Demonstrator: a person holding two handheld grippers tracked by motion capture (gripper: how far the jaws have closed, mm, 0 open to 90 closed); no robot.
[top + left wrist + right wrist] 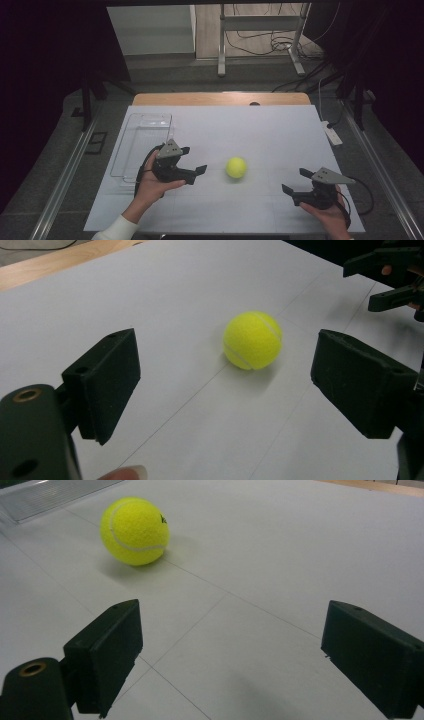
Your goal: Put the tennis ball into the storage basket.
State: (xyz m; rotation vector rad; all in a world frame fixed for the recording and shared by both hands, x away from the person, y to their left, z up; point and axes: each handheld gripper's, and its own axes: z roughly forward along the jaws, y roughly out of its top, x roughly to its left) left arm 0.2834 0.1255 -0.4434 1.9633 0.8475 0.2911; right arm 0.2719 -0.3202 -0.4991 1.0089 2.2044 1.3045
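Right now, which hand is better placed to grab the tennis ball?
Left. The left gripper sits nearer the tennis ball, open jaws facing it; the right gripper is farther off.

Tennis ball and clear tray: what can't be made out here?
- Tennis ball print, right gripper view: black mark at its right edge, too small to read.
- Clear tray, high view: near end hidden behind the left tool and hand.
- Tray, right gripper view: cut off by the top left edge.
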